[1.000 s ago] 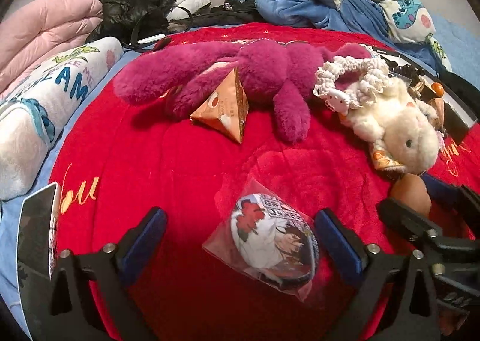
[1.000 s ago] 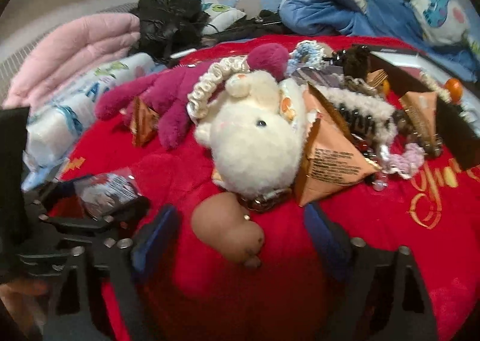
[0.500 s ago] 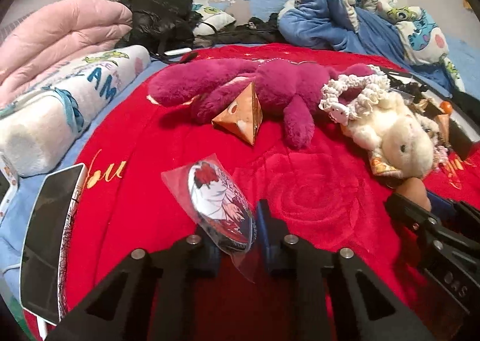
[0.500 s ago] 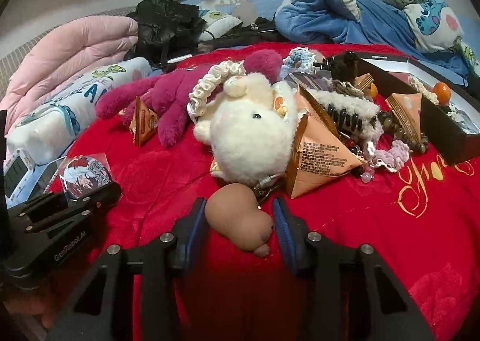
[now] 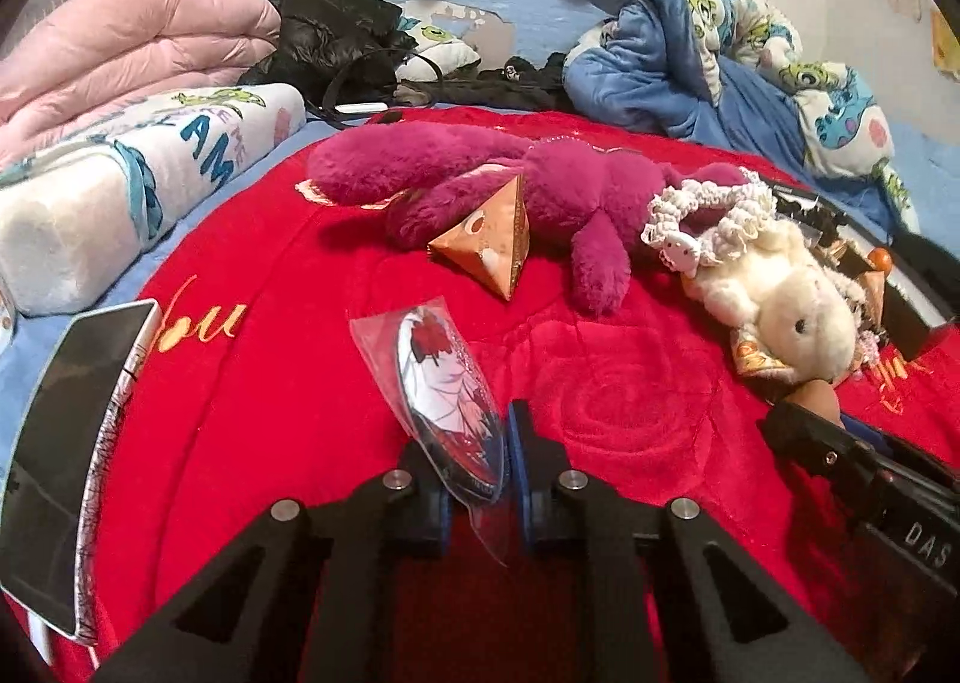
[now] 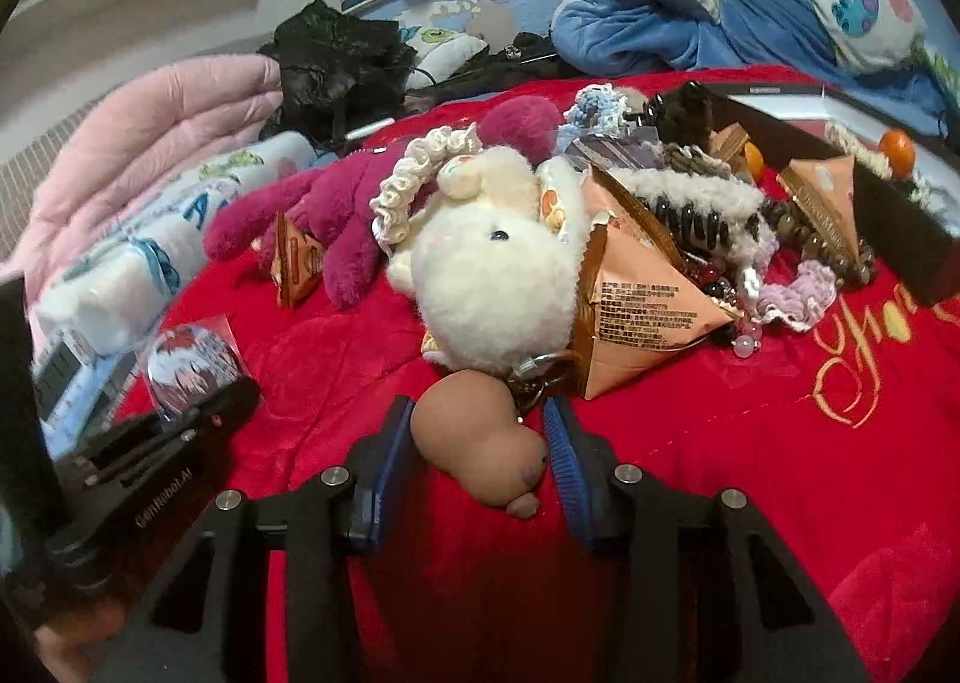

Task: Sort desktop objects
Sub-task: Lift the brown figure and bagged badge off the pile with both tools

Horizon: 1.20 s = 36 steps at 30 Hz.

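My left gripper [image 5: 477, 464] is shut on a round picture badge in a clear bag [image 5: 447, 392] and holds it tilted above the red blanket [image 5: 270, 413]. It also shows in the right wrist view [image 6: 192, 362]. My right gripper [image 6: 477, 446] is shut on a brown squishy toy [image 6: 480, 434] whose keyring touches the white plush [image 6: 492, 287]. A magenta plush [image 5: 540, 185] lies behind a triangular orange snack packet [image 5: 489, 242].
A phone [image 5: 66, 443] lies at the blanket's left edge. A second orange packet [image 6: 636, 305], hair clips, beads and scrunchies are piled at the right beside a dark open box [image 6: 888, 203]. Folded quilts and blue bedding lie behind.
Both grippers were open a second ago and have closed, the left on the bagged badge, the right on the brown toy. Both have lifted slightly.
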Tool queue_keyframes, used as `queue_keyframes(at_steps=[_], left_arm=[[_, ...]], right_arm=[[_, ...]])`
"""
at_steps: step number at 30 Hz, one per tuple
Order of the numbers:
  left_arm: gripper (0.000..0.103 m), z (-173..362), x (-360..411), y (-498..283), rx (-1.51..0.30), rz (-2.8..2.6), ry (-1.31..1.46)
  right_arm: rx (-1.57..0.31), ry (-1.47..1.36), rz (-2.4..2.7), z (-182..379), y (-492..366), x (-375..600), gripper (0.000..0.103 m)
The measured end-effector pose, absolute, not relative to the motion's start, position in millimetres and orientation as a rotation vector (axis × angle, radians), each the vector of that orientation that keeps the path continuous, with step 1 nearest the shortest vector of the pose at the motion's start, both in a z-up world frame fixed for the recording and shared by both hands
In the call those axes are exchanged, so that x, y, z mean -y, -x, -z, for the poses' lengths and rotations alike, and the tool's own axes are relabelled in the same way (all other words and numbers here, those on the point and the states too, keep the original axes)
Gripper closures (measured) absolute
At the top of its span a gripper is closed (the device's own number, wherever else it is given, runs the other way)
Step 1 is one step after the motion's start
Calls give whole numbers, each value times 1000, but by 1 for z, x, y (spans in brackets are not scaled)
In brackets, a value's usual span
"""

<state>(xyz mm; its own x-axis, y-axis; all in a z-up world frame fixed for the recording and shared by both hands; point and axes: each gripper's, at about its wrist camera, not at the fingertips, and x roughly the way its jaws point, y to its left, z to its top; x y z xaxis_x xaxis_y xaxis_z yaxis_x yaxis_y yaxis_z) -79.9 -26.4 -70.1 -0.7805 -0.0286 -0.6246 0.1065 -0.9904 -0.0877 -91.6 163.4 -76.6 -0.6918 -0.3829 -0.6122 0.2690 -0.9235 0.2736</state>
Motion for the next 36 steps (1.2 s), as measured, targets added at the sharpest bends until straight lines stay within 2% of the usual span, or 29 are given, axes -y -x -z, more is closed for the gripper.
queue_keyframes(at_steps=[6,22,36], left_arm=[[87,72,35,82,-269,2920,-1019],[87,73,34,82,-248,2920,-1022],[87,71,25,82,-160,2894,-1019]], right_arm=[[283,-997,2576,77,97,-164,60],[191,-1029,2644,76,97,-150,61],[233,-1016,2630,75,97,-154,63]])
